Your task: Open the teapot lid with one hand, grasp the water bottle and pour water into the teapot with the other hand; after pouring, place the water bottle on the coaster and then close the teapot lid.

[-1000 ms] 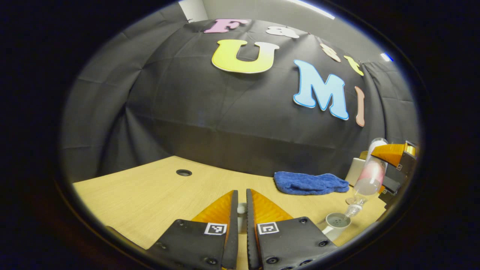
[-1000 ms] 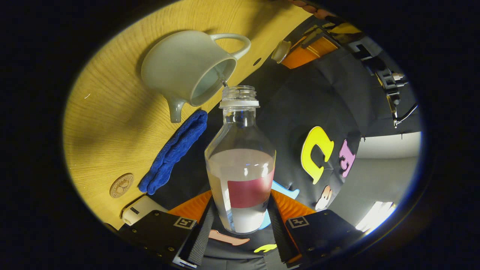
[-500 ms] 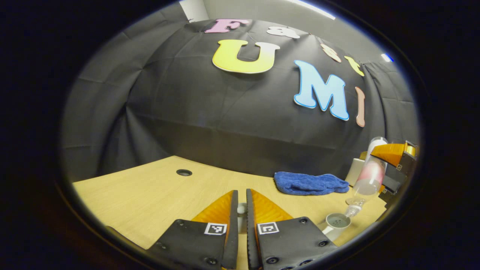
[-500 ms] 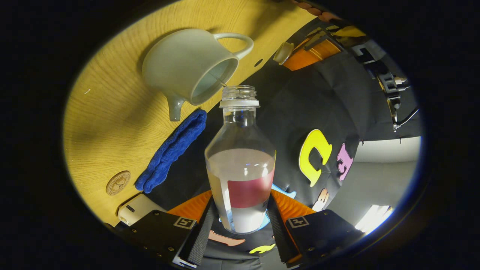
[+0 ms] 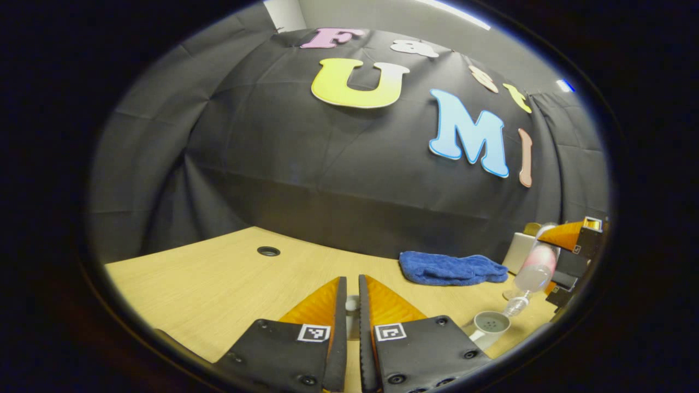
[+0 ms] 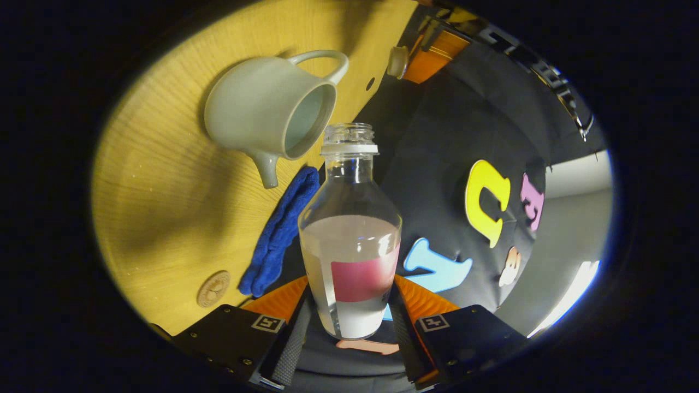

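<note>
On the wooden surface [image 6: 158,180] the teapot [image 6: 262,112] stands open, the right claw [image 6: 349,311] pinching the tilted water bottle [image 6: 349,240] with its mouth beside the rim for pouring, while the left claw [image 5: 353,305] pinches the lid [image 5: 352,303] clear, and the coaster [image 6: 213,289] waits near the blue cloth [image 6: 281,232].

No readable text on any object here.

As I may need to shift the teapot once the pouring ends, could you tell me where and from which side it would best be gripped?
Probably by the loop handle of the teapot, coming in from the side opposite the spout. The handle stands clear of the round body, which looks too wide for the fingers, and the mouth is open with the water bottle, held by the right gripper, close beside it.
</note>
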Tool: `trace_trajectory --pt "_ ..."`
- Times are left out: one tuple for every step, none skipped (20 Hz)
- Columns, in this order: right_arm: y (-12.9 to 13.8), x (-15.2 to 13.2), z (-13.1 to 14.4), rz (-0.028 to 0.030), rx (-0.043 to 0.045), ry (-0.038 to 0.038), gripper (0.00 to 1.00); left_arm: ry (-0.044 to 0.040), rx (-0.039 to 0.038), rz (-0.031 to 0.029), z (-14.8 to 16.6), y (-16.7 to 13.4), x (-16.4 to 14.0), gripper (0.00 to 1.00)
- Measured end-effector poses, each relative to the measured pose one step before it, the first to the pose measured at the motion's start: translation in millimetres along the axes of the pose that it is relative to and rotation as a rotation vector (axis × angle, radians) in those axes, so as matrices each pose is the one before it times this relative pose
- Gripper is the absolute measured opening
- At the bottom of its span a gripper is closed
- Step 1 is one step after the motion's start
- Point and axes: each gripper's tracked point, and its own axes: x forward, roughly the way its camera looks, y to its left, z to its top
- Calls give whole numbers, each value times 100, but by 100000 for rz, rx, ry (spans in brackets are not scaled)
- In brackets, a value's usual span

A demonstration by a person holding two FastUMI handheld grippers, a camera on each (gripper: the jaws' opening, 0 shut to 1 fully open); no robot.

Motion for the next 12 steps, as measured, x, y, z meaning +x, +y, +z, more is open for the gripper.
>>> trace_trajectory --pt "395 -169 57 2014 5483 426 76 -13 19 134 21 85 0 12" --pt "223 -159 9 1545 4607 -87 74 -6 -16 181 49 7 -60 16" --pt "473 -44 -135 2181 4685 313 74 -79 -120 218 13 -2 6 16" --pt "450 -58 -184 2132 5170 497 74 -122 -153 102 45 7 -10 19" --pt "371 36 -121 1885 5089 201 74 -170 -169 0 -43 20 47 19" --pt "348 -38 -153 1744 4661 219 74 -140 -86 115 5 -26 42 19" --pt "363 2 -267 1334 4584 490 74 -35 -72 -58 -43 5 -38 16" --pt "521 -169 -136 1404 4176 261 74 39 -31 -2 5 2 61 16" --pt "240 22 -268 1198 4103 238 74 133 66 -120 -33 -40 -29 16" --pt "318 15 -340 1485 4171 362 74 199 281 122 -15 1 8 16" --pt "416 173 -399 1716 4461 435 74 265 271 -9 -227 -36 79 19" --pt "344 187 -466 1724 4903 608 74 49 -112 -217 69 -57 -96 19"
